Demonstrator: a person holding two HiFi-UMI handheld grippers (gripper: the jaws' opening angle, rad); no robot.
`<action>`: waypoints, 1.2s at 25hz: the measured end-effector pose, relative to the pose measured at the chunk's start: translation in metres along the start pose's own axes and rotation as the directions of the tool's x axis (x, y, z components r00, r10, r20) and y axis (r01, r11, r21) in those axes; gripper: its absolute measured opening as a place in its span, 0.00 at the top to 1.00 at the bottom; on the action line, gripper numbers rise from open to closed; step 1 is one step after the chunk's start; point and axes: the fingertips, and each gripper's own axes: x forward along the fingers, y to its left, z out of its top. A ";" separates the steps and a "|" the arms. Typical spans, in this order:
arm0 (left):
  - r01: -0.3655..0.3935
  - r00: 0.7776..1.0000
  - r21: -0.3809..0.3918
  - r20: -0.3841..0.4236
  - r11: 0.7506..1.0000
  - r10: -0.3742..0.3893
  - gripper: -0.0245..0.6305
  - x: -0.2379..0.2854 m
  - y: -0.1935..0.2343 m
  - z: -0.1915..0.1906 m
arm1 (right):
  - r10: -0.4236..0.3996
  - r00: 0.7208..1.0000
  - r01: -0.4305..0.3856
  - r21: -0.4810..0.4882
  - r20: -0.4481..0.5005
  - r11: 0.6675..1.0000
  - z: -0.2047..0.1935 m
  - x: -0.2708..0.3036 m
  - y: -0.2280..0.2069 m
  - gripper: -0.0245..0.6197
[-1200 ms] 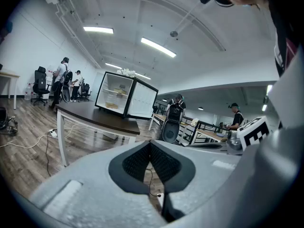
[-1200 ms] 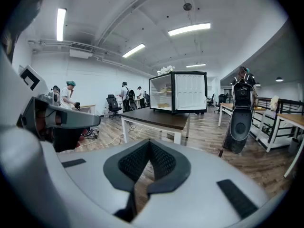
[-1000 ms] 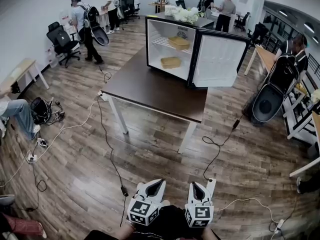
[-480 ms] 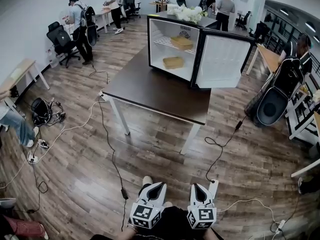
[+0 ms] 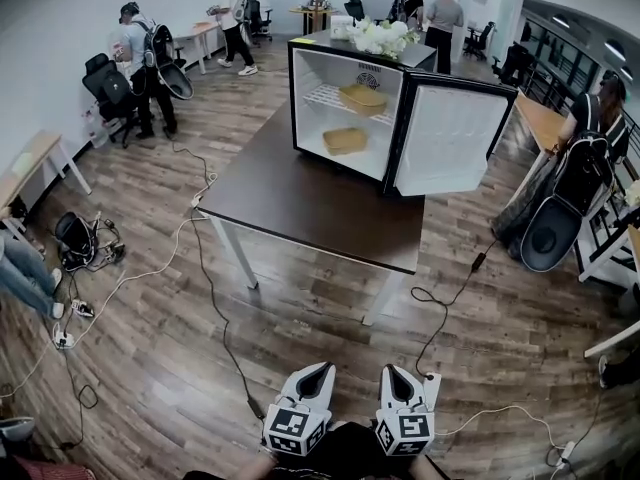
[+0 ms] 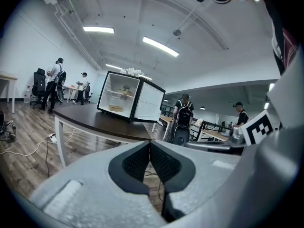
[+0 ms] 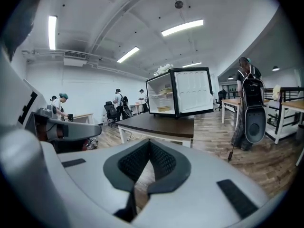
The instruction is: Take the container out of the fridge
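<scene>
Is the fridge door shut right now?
No, the door of the fridge on the table stands swung wide open, leaving the white inside in plain view.

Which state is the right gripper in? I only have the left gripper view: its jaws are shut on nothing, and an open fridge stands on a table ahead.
Observer: The right gripper is shut too, with nothing between its jaws.
Operator: How many containers are in the fridge?
Observer: The head view shows two in the fridge: an upper container on the wire shelf and a lower container on the bottom.
Operator: Are the grippers close to it?
Observer: No. The left gripper and the right one are side by side near the person, with wooden floor between them and the table.
</scene>
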 end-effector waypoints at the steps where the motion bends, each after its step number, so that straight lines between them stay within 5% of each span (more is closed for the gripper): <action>1: 0.000 1.000 0.002 0.002 1.000 0.000 0.95 0.006 0.006 0.004 | 0.002 1.000 -0.002 0.000 -0.004 1.000 0.002 0.009 0.001 0.95; 20: 0.030 1.000 0.024 0.003 0.999 -0.030 0.95 0.085 0.122 0.063 | -0.010 0.999 0.010 0.006 -0.037 1.000 0.041 0.150 0.024 0.95; 30: 0.037 0.999 0.030 -0.020 0.999 -0.036 0.95 0.097 0.162 0.074 | -0.049 0.996 0.053 0.060 -0.071 0.997 0.031 0.170 0.034 0.95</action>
